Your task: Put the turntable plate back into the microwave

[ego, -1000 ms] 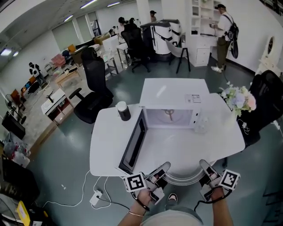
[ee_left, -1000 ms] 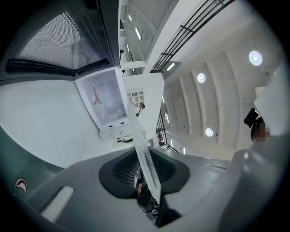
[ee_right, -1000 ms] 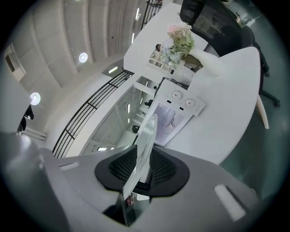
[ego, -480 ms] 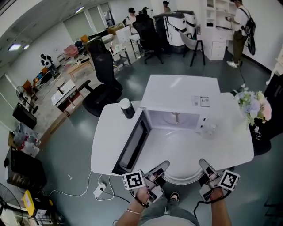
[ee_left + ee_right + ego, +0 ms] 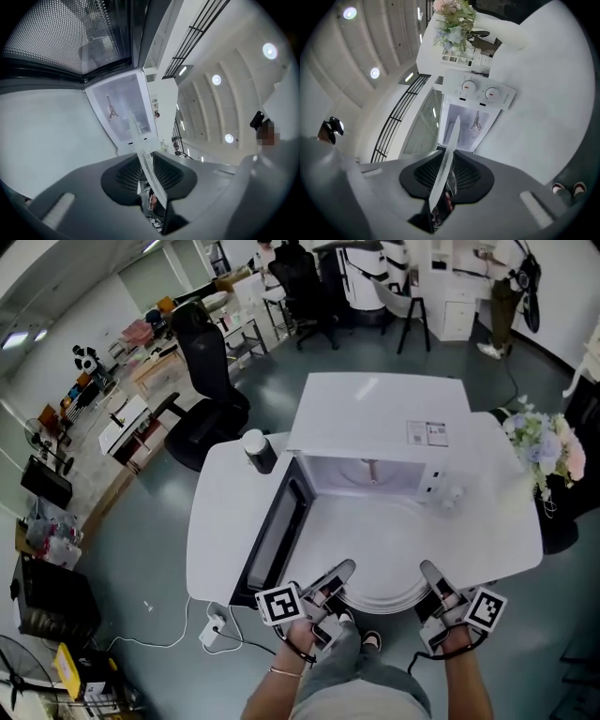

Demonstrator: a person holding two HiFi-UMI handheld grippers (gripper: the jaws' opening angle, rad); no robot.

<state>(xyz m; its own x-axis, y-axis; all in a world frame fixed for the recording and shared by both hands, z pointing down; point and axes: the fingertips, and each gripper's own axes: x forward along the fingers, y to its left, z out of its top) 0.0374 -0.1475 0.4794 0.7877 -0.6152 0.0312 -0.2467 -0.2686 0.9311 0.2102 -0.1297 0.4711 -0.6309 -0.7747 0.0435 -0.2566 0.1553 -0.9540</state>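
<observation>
The clear glass turntable plate point(image 5: 380, 592) hangs level over the table's near edge, in front of the open white microwave point(image 5: 375, 427). My left gripper point(image 5: 339, 573) clamps its left rim and my right gripper point(image 5: 428, 573) its right rim. The plate's edge point(image 5: 145, 159) runs between the left pads in the left gripper view; those jaws have just been opening slightly. The right pads pinch the rim point(image 5: 447, 159) in the right gripper view; those jaws have just been closing. The cavity point(image 5: 370, 474) shows its three-armed hub point(image 5: 476, 122), and the door point(image 5: 277, 535) swings out leftward.
A dark cup with a white lid point(image 5: 258, 451) stands left of the microwave. A bunch of flowers point(image 5: 548, 451) sits at the round white table's point(image 5: 225, 512) right edge. Two control knobs point(image 5: 468, 86) face me. Office chairs and people fill the far room.
Both grippers have carried the plate forward and slightly down, from off the table's front edge to over it, closer to the microwave's opening.
</observation>
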